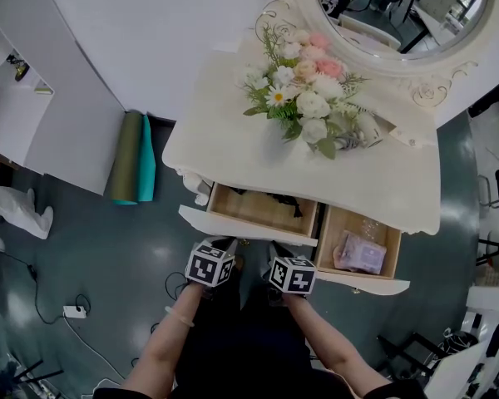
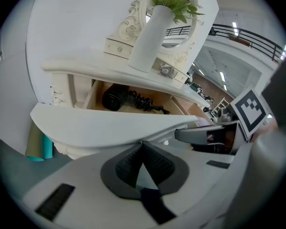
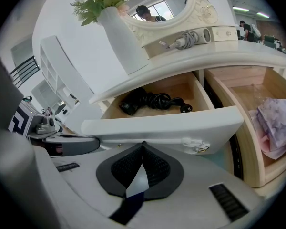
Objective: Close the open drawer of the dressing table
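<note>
The white dressing table has two drawers pulled out. The left drawer holds a black corded device, whose black cord also shows in the right gripper view. The right drawer holds a purple cloth. My left gripper is shut and empty, with its tips at the left drawer's front panel. My right gripper is also shut and empty. Its tips sit just under the same front panel, left of the small knob.
A vase of flowers and an oval mirror stand on the tabletop, and a hair tool lies there too. Green and teal rolls lean on the wall at the left. A power strip lies on the floor.
</note>
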